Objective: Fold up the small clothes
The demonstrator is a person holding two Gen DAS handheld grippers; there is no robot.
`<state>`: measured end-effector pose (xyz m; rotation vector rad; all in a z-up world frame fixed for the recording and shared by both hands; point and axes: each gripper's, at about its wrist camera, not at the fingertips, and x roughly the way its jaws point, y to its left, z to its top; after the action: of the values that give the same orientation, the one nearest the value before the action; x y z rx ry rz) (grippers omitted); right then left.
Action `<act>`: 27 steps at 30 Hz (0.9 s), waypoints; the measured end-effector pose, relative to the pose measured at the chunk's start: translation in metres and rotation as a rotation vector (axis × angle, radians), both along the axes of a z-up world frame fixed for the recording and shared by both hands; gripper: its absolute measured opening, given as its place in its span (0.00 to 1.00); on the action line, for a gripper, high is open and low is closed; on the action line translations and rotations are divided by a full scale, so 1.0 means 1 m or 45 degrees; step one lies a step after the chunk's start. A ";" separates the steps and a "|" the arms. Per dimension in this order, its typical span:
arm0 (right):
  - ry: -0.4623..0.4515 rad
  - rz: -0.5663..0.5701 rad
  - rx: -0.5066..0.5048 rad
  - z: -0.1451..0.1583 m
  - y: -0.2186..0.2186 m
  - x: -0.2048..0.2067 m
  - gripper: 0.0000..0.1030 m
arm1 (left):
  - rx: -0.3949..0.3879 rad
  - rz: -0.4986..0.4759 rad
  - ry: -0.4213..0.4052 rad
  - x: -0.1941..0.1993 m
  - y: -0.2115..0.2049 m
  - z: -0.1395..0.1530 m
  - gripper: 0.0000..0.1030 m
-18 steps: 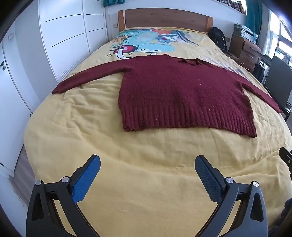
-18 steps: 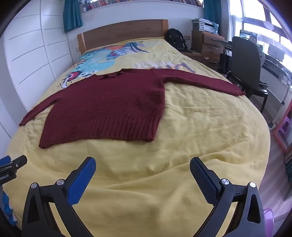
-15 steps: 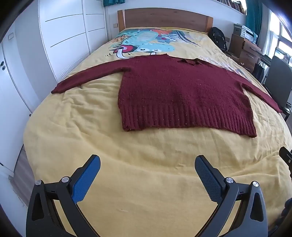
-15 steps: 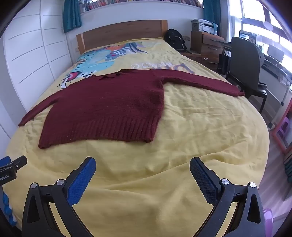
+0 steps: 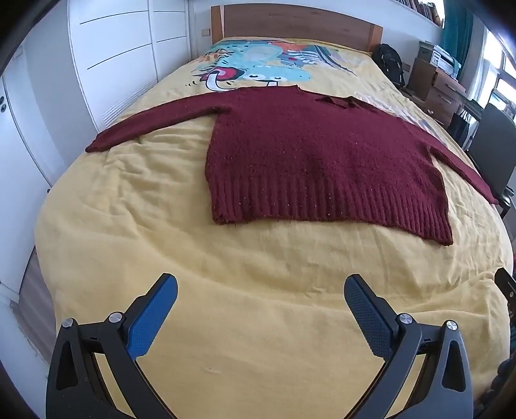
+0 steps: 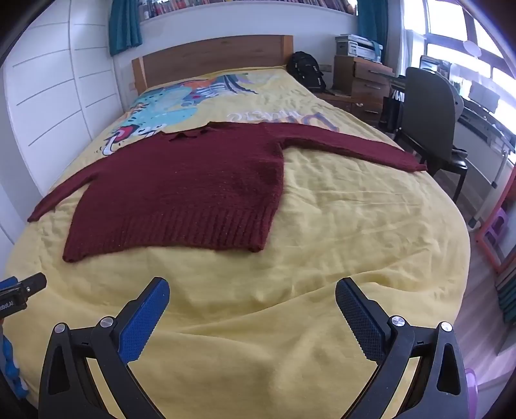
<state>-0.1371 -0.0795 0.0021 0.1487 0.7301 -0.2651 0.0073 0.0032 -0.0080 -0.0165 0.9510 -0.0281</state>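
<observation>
Stage: folding looks not yet begun, judging by how the sweater (image 5: 316, 161) lies fully spread with no crease or fold in it.
Sweater: dark red knit, flat on the yellow bed (image 5: 225, 306), collar toward the far headboard (image 5: 296, 22), ribbed hem toward the near edge.
Sleeves: both stretched straight out, one to the left (image 5: 154, 122) and one to the right (image 6: 348, 143), each lying on the cover.
Left gripper (image 5: 260, 291): jaws wide apart, nothing between them, hanging over bare bedcover near the foot of the bed, well apart from the hem.
Right gripper (image 6: 252, 288): also spread wide and empty, over the near cover, apart from the sweater's right hem corner.
Left to do: by my judgement all of it, meaning sleeves brought in over the body, then the body folded over.
Containers: no basket, box or bin for clothes shows on the bed; a chest of drawers (image 6: 364, 80) stands far right by the wall, drawers shut, contents unseen.
Other clothes: none visible beyond this one sweater.
</observation>
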 end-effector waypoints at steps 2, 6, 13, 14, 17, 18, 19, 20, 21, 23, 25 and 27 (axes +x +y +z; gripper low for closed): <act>0.001 0.002 -0.003 0.000 0.000 0.000 1.00 | 0.002 0.003 -0.006 0.000 0.000 0.000 0.99; 0.002 0.002 -0.004 0.001 -0.001 0.001 1.00 | -0.005 0.007 -0.010 0.001 0.001 0.000 0.99; 0.001 0.001 -0.008 0.001 -0.002 0.000 1.00 | -0.008 0.008 -0.019 0.002 0.001 0.003 0.99; 0.001 0.001 -0.009 0.002 -0.002 0.000 1.00 | -0.008 0.009 -0.023 0.002 0.002 0.003 0.99; -0.001 0.000 -0.012 0.002 -0.004 0.000 1.00 | -0.003 0.012 -0.032 0.001 -0.001 0.005 0.99; -0.001 -0.001 -0.014 0.003 -0.004 0.000 1.00 | -0.002 0.014 -0.034 0.001 -0.001 0.005 0.99; -0.001 -0.002 -0.015 0.003 -0.004 0.000 1.00 | -0.001 0.014 -0.038 0.001 -0.002 0.006 0.99; -0.002 -0.004 -0.015 0.003 -0.005 -0.001 1.00 | 0.000 0.014 -0.042 0.001 -0.002 0.006 0.99; -0.002 -0.006 -0.015 0.003 -0.006 -0.001 1.00 | 0.002 0.013 -0.045 0.001 -0.003 0.006 0.99; -0.001 -0.008 -0.016 0.003 -0.006 -0.002 1.00 | 0.009 0.010 -0.054 0.000 -0.004 0.007 0.99; -0.002 -0.008 -0.017 0.003 -0.007 -0.002 1.00 | 0.012 0.009 -0.065 0.000 -0.005 0.007 0.99; -0.002 -0.007 -0.017 0.003 -0.006 -0.002 1.00 | 0.012 0.009 -0.074 -0.001 -0.005 0.008 0.99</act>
<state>-0.1393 -0.0858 0.0050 0.1385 0.7266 -0.2752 0.0064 -0.0022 -0.0001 -0.0099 0.8930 -0.0176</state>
